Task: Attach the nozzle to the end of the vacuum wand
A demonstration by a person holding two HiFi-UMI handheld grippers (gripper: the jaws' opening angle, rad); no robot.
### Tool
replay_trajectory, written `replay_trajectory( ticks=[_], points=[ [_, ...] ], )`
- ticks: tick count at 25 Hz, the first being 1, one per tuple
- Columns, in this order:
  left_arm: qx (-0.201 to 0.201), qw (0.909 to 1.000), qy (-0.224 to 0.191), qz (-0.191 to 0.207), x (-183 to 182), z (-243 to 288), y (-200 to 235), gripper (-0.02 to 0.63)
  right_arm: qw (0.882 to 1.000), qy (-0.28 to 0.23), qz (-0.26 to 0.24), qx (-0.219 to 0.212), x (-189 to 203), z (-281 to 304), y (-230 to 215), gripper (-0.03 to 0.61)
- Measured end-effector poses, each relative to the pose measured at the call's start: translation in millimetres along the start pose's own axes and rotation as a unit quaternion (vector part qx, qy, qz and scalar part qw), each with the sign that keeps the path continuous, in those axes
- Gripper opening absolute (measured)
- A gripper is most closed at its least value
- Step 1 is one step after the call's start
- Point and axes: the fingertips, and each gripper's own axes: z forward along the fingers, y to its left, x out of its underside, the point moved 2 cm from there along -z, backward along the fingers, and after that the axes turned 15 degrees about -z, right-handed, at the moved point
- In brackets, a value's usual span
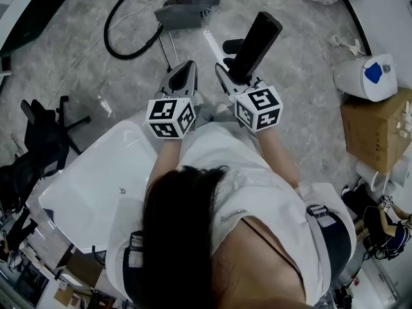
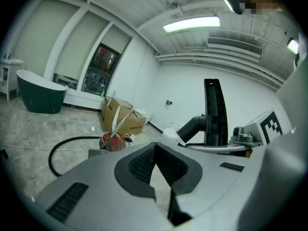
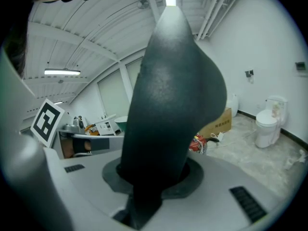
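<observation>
Clamping a flat, matte black nozzle is the grey right gripper.

The head camera is looking steeply down past the person's hair at the left gripper, the right gripper and the floor. Each gripper camera is riding close behind its own jaws, facing out across the room; both are catching the cardboard box and, probably, the same red vacuum body
</observation>
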Motion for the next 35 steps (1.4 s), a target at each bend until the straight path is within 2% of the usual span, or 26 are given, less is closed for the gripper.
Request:
replay_trajectory(
  ticks=[11, 14, 24, 35],
  points=[
    [0.028, 0.9987, 0.039, 0.015, -31, 28, 35, 0.002, 0.999, -0.004, -0.002, 0.051, -26, 48, -8, 0.100],
    [0.031, 0.9988, 0.036, 0.016, -41, 31, 37, 0.002, 0.998, -0.009, -0.002, 0.059, -34, 51, -9, 0.100],
    [0.023, 0.9991, 0.025, 0.025, -56, 34, 42, 0.002, 0.998, -0.005, 0.002, 0.062, -34, 50, -16, 0.100],
    [0.014, 0.9993, 0.024, 0.026, -59, 71, 30, 0.002, 0.999, -0.001, -0.003, 0.045, -35, 64, -48, 0.100]
  ],
)
